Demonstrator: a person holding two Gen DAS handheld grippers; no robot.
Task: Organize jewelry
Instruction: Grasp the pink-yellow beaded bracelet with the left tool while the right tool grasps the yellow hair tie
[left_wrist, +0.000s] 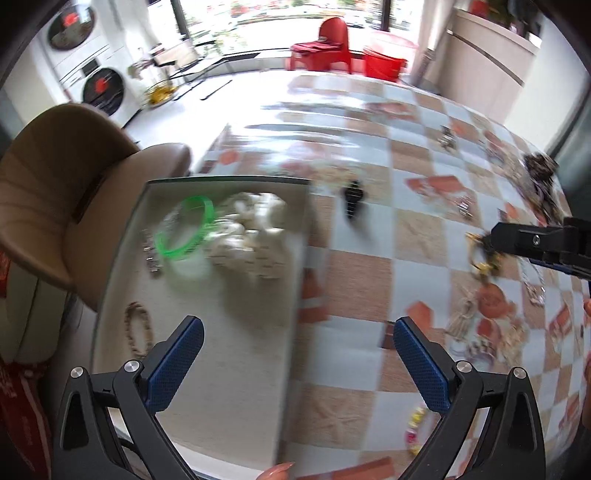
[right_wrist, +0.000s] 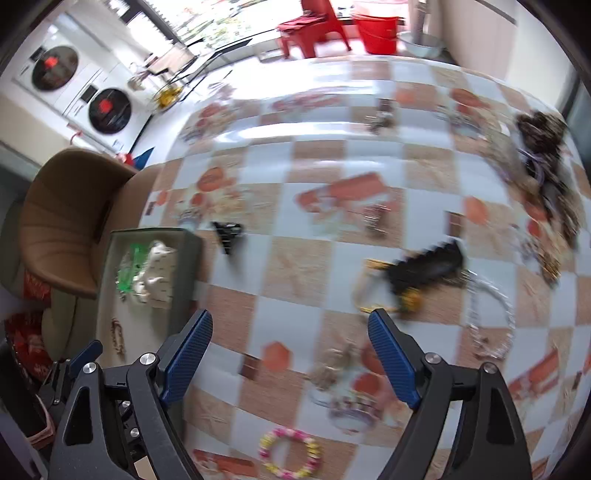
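Table (right_wrist: 314, 266): checkered cloth, jewelry scattered toward its right edge.
Tray (left_wrist: 236, 369): at the table's left edge, holding a green bangle (left_wrist: 184, 229).
Left hand-held gripper (left_wrist: 299, 332): fingers spread wide, empty, over the tray's right rim.
Right hand-held gripper (right_wrist: 290, 328): fingers spread wide, empty, above a flower bracelet (right_wrist: 290, 452).

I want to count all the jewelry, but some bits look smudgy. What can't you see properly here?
- White heap in the tray, left wrist view: motion blur, pieces cannot be told apart.
- Dark pile, right wrist view: blurred and bent by the fisheye edge.
- Pink and yellow bracelet, left wrist view: mostly hidden behind the left gripper.
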